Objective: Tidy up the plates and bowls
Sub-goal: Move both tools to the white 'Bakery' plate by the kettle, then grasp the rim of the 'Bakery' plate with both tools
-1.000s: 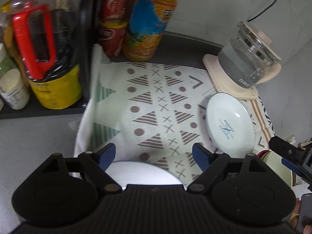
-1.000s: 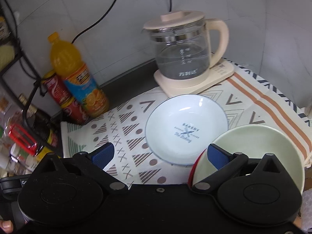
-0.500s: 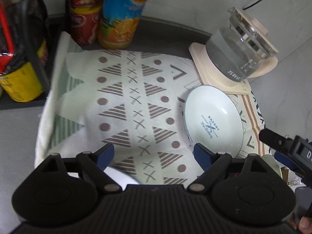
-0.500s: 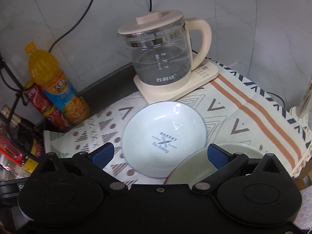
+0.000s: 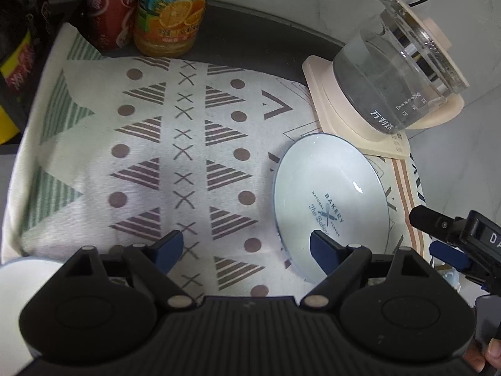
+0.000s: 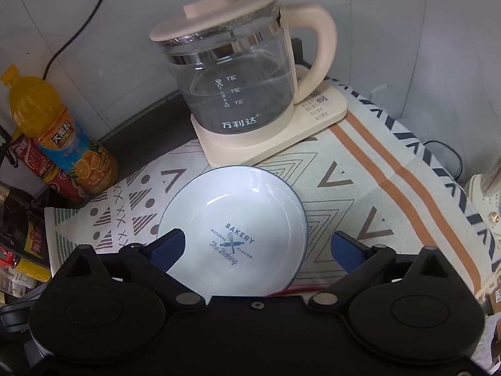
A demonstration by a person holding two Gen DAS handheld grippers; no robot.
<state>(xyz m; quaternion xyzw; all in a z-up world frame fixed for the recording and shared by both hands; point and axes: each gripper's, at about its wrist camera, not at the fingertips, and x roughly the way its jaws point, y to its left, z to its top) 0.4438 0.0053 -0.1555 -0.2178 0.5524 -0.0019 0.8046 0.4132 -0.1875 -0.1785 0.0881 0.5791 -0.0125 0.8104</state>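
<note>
The left gripper (image 5: pixel 247 250) hangs over the patterned cloth (image 5: pixel 175 156) with its blue-tipped fingers (image 5: pixel 169 247) spread wide and nothing between them; its right fingertip overlaps the near rim of the white plate (image 5: pixel 328 197) in the left wrist view, though whether it touches cannot be told. The right gripper (image 6: pixel 256 247) is likewise spread apart and holds nothing, its two fingers (image 6: pixel 167 244) framing the same plate from the near side, the left tip lying over the plate's rim in the picture. That plate (printed with "BAKERY" and a crossed whisk and rolling pin) lies flat on the cloth, just in front of the cream base of the glass kettle (image 6: pixel 238 75), which stands upright with its lid on and its handle to the right. A thin red edge (image 6: pixel 291 289) shows at the plate's near side, just above the right gripper's body; what it belongs to is hidden. In the left wrist view the right gripper shows at the right edge (image 5: pixel 444 235), and a white rounded dish (image 5: pixel 18 285) peeks out at the lower left beside the left gripper's body, mostly hidden. At the far left corner of the cloth an orange juice bottle (image 6: pixel 56 138) stands beside a red can (image 6: pixel 40 169), with darker bottles (image 6: pixel 22 228) further left.
</note>
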